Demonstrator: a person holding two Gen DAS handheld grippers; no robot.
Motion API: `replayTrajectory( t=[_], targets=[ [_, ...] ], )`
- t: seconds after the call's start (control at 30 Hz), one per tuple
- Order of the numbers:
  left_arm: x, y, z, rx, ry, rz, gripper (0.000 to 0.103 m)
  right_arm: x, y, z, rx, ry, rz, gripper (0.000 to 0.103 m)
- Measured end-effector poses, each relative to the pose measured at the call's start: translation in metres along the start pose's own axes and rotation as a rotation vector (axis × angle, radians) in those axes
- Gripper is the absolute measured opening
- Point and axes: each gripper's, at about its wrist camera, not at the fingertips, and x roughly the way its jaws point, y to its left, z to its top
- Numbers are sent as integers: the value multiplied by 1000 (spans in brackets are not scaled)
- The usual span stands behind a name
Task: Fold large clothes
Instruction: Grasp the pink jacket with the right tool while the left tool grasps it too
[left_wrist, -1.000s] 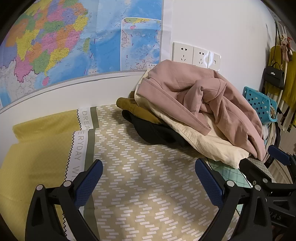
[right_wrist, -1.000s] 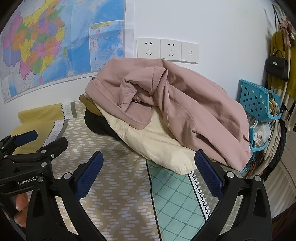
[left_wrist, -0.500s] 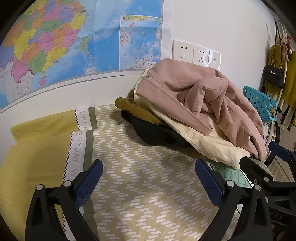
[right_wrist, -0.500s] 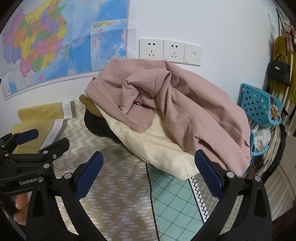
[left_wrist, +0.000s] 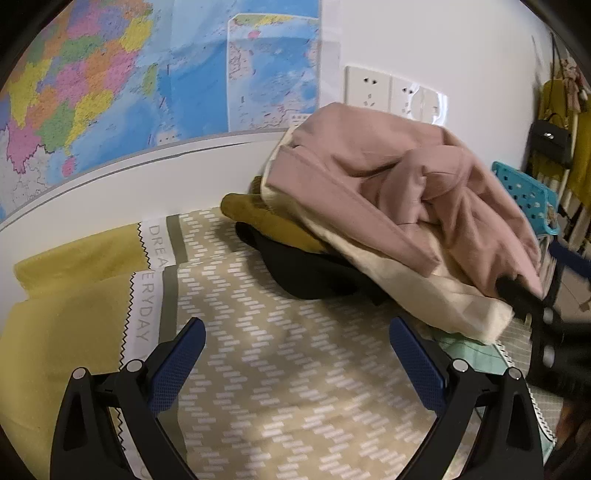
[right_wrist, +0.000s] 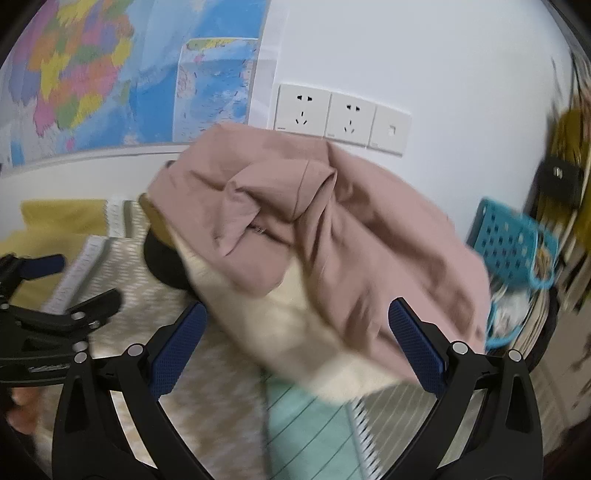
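A crumpled pink garment (left_wrist: 402, 181) tops a heap over cream (left_wrist: 436, 295), mustard (left_wrist: 273, 221) and black clothing (left_wrist: 310, 269) on the patterned bedspread (left_wrist: 280, 387), edges apparently blurred.

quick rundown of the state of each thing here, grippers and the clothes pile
left gripper: open, empty, over the patterned sheet
right gripper: open, empty, close to the pile
pink garment: crumpled, unfolded, on top of the pile
cream garment: under the pink one, unfolded
mustard garment: partly buried
black garment: at the bottom, bunched
blue basket: beside the pile, holding items
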Motion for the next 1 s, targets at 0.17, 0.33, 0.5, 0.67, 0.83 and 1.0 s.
replayTrajectory(
  t=[0.17, 0.33, 0.5, 0.67, 0.83, 1.0],
  targets=[
    [13, 13, 9, -11, 0, 46, 96, 37, -5, 38, -177, -25, -88, 97],
    [21, 30, 22, -9, -16, 97, 96, 74, 17, 70, -422, -102, -94, 97],
    [28, 41, 39, 22, -47, 138, 96, 95, 50, 73, -716, -150, -58, 86],
    [33, 50, 64, 71, -100, 151, 96, 91, 48, 79, -743, -63, 22, 13],
    [36, 62, 89, 85, -165, 132, 96, 33, -22, 133, -370, -129, 93, 11],
    [38, 56, 107, 147, -222, 68, 96, -37, -94, 189, -138, -281, 127, 10]
  ],
)
